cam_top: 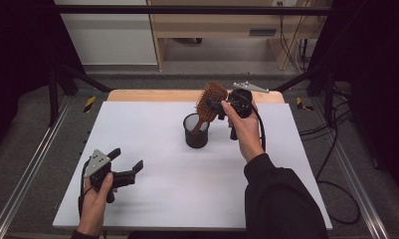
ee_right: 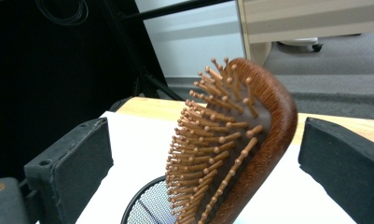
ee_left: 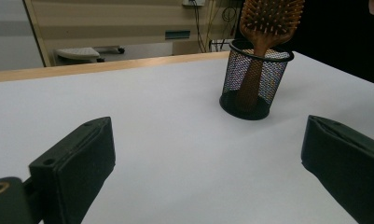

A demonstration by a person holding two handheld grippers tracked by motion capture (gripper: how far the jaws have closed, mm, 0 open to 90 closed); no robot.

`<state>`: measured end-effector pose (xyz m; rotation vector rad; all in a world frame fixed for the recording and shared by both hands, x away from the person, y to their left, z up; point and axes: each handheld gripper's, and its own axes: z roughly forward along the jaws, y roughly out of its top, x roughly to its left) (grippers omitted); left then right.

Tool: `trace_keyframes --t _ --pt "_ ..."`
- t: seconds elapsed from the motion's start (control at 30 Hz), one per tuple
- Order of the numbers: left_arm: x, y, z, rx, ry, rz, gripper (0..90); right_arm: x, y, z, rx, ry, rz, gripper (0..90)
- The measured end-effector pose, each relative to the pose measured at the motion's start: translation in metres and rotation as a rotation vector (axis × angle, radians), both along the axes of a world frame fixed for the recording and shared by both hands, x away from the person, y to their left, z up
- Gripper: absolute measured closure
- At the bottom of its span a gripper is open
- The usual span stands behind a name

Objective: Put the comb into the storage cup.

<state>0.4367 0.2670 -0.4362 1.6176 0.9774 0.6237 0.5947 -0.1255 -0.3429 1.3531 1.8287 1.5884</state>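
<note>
Two tongs, both with jaws apart. My right gripper point(cam_top: 218, 107) sits around the hairbrush point(cam_top: 210, 99) head without touching it. The brush stands handle-down in the mesh cup point(cam_top: 195, 131), so it stays up. My left gripper point(cam_top: 128, 163) waits near me, holding nothing.

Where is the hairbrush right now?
The hairbrush stands handle-down in the black mesh cup right of table centre, its head between the open right gripper's jaws.

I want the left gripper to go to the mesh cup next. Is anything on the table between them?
Nothing visible. The left gripper sits open near the front left, and bare white table runs from its jaws to the mesh cup, which holds the hairbrush.
</note>
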Motion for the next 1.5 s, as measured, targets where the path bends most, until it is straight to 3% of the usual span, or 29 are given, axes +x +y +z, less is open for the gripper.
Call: trace_keyframes --t 0.63,1.5 --pt "0.000 0.000 0.000 0.002 -0.001 -0.001 3.0 -0.014 -0.008 0.014 0.042 -0.082 -0.002 4.8" --pt "0.000 -0.001 0.000 0.003 -0.001 -0.001 3.0 -0.026 -0.029 0.022 0.050 -0.135 -0.001 7.6"
